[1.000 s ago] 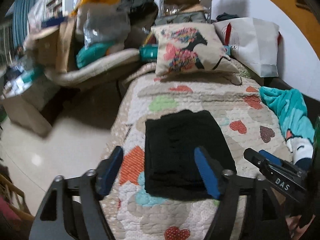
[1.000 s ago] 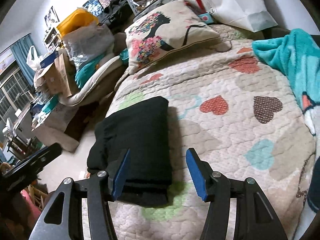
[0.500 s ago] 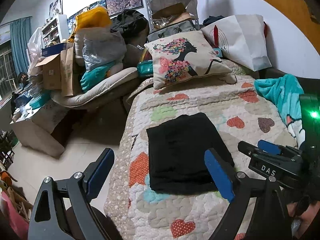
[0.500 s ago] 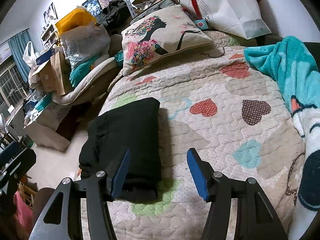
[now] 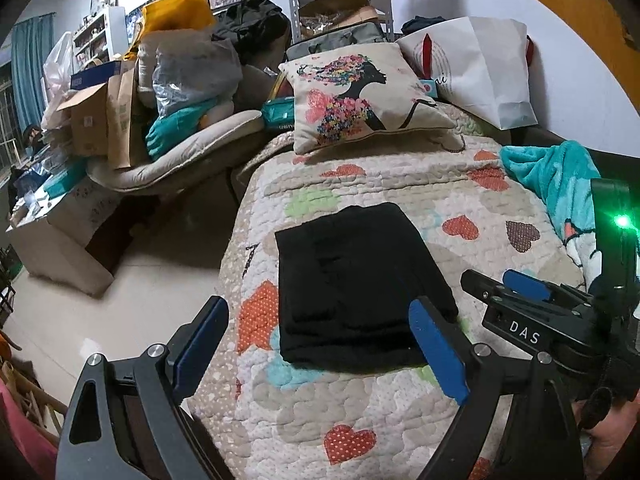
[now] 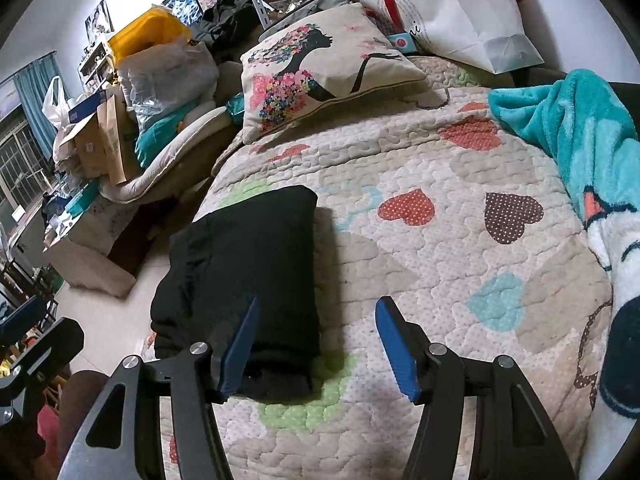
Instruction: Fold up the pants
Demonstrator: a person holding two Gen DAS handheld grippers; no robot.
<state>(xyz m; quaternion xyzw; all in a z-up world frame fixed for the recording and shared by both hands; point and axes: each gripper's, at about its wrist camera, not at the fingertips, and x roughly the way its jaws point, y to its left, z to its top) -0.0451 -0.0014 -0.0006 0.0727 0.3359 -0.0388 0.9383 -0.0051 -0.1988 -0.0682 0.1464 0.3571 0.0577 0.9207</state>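
On the quilted bed (image 5: pixel 360 412), near its left edge, lie folded black pants (image 5: pixel 356 280): soft, light, floppy; best pinched at the thick near fold. Left tongs (image 5: pixel 320 356) and right tongs (image 6: pixel 316 348) both spread, empty.

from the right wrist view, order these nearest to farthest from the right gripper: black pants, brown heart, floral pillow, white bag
1. black pants, folded, just ahead on its left side.
2. brown heart, mid-quilt, ahead to the right.
3. floral pillow, at the bed's far end.
4. white bag, behind the pillow against the wall.
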